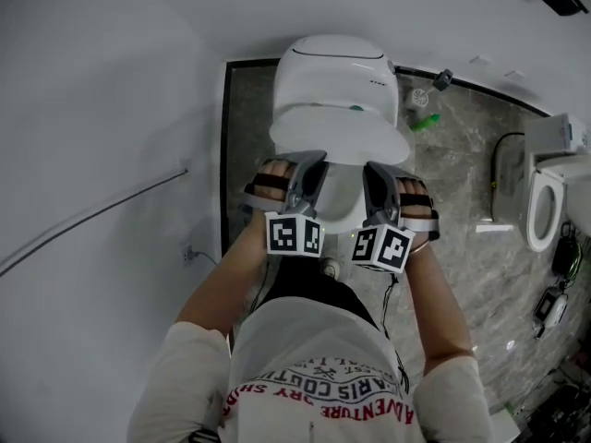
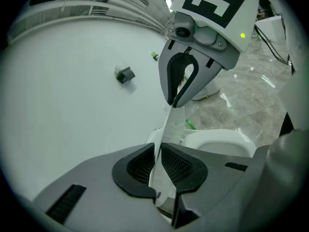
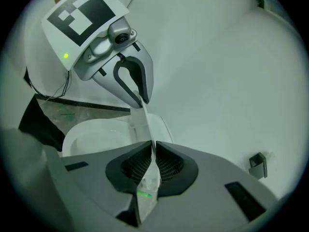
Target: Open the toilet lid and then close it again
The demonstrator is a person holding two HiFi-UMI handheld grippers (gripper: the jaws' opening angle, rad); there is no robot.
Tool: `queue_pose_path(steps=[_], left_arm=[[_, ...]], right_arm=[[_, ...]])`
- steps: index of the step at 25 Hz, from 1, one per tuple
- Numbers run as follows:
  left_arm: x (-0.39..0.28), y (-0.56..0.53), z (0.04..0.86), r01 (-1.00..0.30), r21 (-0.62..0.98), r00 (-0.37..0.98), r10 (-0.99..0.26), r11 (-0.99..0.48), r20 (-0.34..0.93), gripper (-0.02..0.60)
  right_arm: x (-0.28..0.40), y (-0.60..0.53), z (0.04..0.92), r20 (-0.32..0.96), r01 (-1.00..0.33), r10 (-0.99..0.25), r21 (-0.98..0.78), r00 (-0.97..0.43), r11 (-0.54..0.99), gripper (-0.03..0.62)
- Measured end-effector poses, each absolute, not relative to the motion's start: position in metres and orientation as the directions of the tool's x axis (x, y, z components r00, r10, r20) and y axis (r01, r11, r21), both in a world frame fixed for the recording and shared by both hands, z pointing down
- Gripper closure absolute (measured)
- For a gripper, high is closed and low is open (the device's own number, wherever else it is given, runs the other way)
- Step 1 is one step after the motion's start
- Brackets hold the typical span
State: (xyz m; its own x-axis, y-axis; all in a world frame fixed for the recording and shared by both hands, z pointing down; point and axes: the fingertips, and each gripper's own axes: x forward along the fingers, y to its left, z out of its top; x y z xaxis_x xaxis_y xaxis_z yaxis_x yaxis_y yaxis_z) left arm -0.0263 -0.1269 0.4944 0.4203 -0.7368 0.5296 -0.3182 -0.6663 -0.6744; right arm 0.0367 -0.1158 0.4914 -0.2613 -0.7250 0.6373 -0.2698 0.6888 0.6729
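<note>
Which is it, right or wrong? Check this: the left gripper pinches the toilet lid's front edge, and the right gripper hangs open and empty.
Wrong on the right gripper: it is not open and empty. The right gripper view shows its jaws shut on the front edge of the toilet lid too, beside the left gripper.

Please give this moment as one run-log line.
white plastic toilet lid: partly raised | left hand-held gripper: shut on lid's front edge | right hand-held gripper: shut on same edge
</note>
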Motion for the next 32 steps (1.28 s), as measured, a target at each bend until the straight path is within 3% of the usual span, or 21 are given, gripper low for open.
queue_pose_path(steps=[13,19,32], left_arm=[[-0.027,-0.215,0.464,-0.242,-0.583,0.516,-0.612,-0.775,0.600,0.535],[-0.026,-0.253,0.455,-0.239,-0.624,0.548,-0.634,-0.744,0.546,0.533],[-0.024,-0.328,0.454,-0.266,-0.608,0.530,-0.641,-0.748,0.556,0.526]], right_arm=[[0.034,-0.208,0.457,0.652,-0.333,-0.740,0.670,-0.165,0.664,0.560],[0.036,-0.248,0.450,0.661,-0.298,-0.726,0.666,-0.189,0.684,0.560],[0.039,-0.323,0.449,0.651,-0.284,-0.707,0.648,-0.276,0.707,0.560]])
